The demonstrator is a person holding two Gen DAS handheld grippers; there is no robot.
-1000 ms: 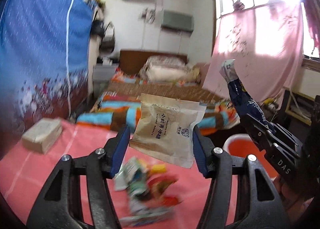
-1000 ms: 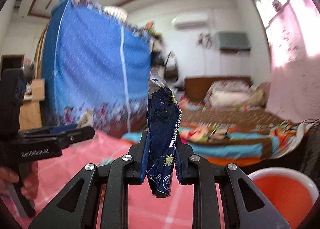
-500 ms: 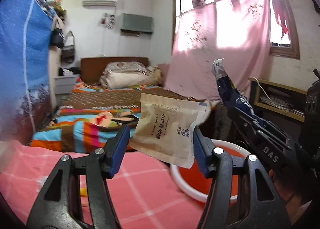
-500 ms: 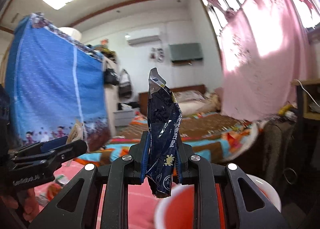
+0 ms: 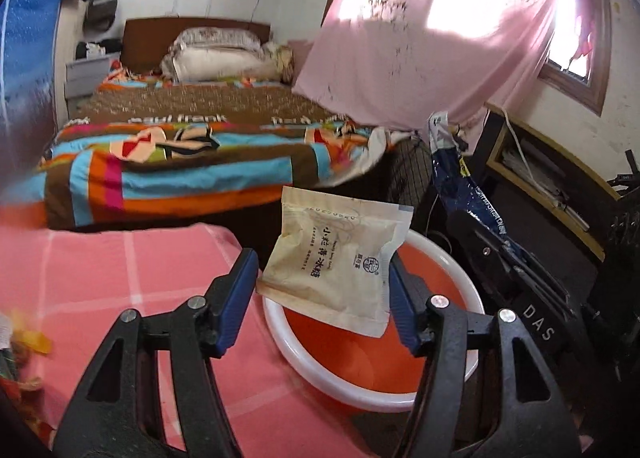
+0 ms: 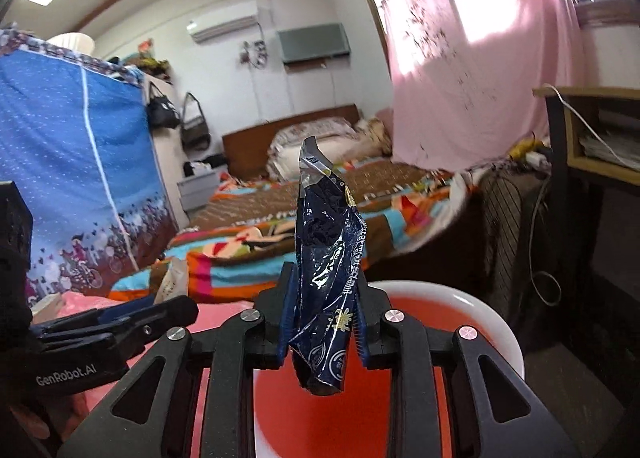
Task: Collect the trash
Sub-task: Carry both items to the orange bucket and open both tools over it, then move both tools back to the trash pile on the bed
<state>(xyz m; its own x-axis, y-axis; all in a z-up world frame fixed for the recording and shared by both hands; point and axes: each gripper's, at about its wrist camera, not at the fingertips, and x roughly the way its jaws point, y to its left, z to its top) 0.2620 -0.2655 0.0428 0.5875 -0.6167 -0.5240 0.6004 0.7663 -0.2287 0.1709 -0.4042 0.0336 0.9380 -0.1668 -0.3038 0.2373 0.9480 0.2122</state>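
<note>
My left gripper (image 5: 322,260) has a beige paper packet (image 5: 340,254) between its blue pads, over the near rim of a white-rimmed orange basin (image 5: 360,390). Its jaws are opening, and the packet still touches both pads. My right gripper (image 6: 324,278) has a crumpled dark blue foil wrapper (image 6: 324,226) standing upright between its pads above the same basin (image 6: 500,322). Its jaws are opening too, with the wrapper still caught between them. In the left wrist view the right gripper (image 5: 480,242) and its blue wrapper (image 5: 452,174) are at the right. The left gripper (image 6: 176,308) lies low at the left of the right wrist view.
A table with a pink checked cloth (image 5: 120,266) lies left of the basin, with loose wrappers (image 5: 20,342) at its left edge. Behind are a bed with a striped cover (image 5: 180,162), a pink curtain (image 5: 420,70) and a dark shelf unit (image 5: 540,178) on the right.
Both views have swung right, away from the pile of wrappers on the pink cloth. The orange basin now sits under both grippers. Each packet has stayed between its pads.
</note>
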